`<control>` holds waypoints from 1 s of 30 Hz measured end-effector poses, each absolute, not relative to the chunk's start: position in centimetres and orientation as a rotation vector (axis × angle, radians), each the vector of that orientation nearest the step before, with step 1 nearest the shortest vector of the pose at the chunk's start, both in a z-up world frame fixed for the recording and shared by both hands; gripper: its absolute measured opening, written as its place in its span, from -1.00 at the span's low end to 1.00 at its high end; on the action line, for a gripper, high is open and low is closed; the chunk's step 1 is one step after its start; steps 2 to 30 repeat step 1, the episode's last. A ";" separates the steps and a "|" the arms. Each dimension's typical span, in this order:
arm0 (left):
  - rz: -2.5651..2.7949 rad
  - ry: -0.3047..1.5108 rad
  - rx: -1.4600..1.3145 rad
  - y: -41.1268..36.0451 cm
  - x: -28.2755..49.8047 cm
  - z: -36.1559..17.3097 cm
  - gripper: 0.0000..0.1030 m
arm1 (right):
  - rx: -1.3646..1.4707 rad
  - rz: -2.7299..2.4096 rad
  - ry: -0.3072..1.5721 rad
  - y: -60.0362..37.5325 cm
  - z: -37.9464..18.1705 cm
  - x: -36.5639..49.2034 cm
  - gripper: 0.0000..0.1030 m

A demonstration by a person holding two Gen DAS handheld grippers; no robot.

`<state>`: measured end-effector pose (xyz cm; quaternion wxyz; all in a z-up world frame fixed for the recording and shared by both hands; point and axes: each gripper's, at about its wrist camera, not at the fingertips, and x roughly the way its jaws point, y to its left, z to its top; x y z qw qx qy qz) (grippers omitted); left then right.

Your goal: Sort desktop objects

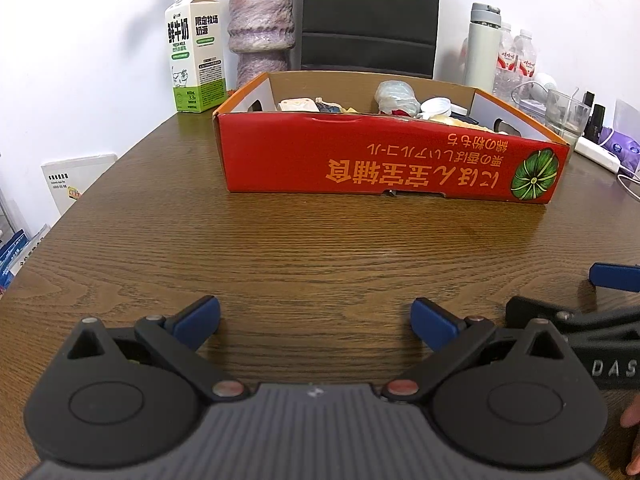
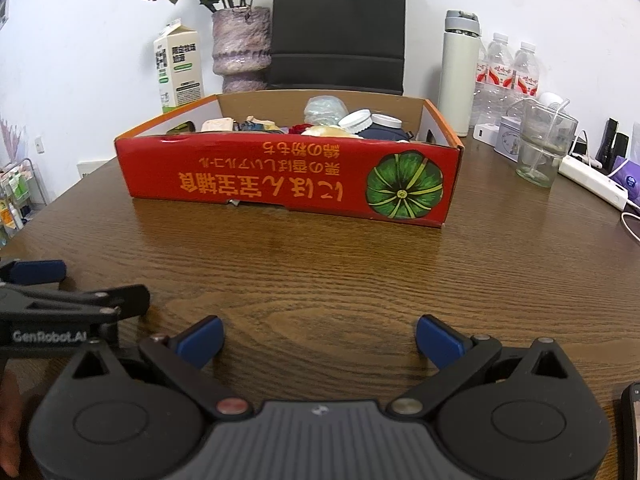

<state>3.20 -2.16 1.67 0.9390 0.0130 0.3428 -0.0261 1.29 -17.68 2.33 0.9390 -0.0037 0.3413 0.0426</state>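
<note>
A red cardboard box (image 1: 384, 164) with a green pumpkin picture stands on the brown wooden table (image 1: 304, 256); it also shows in the right wrist view (image 2: 280, 176). It holds several small items, among them a white-lidded jar (image 2: 356, 120) and a crumpled clear bag (image 2: 325, 109). My left gripper (image 1: 316, 322) is open and empty, low over the table in front of the box. My right gripper (image 2: 319, 342) is open and empty, beside the left one. Each gripper shows at the edge of the other's view.
A milk carton (image 1: 196, 52), a purple vase (image 1: 261, 28) and a black bag (image 1: 370, 16) stand behind the box. A white flask (image 2: 459, 72), water bottles (image 2: 508, 76), a glass (image 2: 544, 148) and a power strip (image 2: 592, 184) stand at the right.
</note>
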 end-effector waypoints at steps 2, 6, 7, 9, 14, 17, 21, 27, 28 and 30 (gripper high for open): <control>-0.053 0.700 0.027 -2.2 3.2 1.7 1.00 | -0.004 0.086 0.697 -17.8 2.3 1.3 1.00; -0.053 0.700 0.027 -2.2 3.2 1.7 1.00 | -0.004 0.086 0.697 -17.8 2.3 1.3 1.00; -0.053 0.700 0.027 -2.2 3.2 1.7 1.00 | -0.004 0.086 0.697 -17.8 2.3 1.3 1.00; -0.053 0.700 0.027 -2.2 3.2 1.7 1.00 | -0.004 0.086 0.697 -17.8 2.3 1.3 1.00; -0.053 0.700 0.027 -2.2 3.2 1.7 1.00 | -0.004 0.086 0.697 -17.8 2.3 1.3 1.00; -0.053 0.700 0.027 -2.2 3.2 1.7 1.00 | -0.004 0.086 0.697 -17.8 2.3 1.3 1.00; -0.053 0.700 0.027 -2.2 3.2 1.7 1.00 | -0.004 0.086 0.697 -17.8 2.3 1.3 1.00; -0.053 0.700 0.027 -2.2 3.2 1.7 1.00 | -0.004 0.086 0.697 -17.8 2.3 1.3 1.00; -0.053 0.700 0.027 -2.2 3.2 1.7 1.00 | -0.004 0.086 0.697 -17.8 2.3 1.3 1.00; -0.053 0.700 0.027 -2.2 3.2 1.7 1.00 | -0.004 0.086 0.697 -17.8 2.3 1.3 1.00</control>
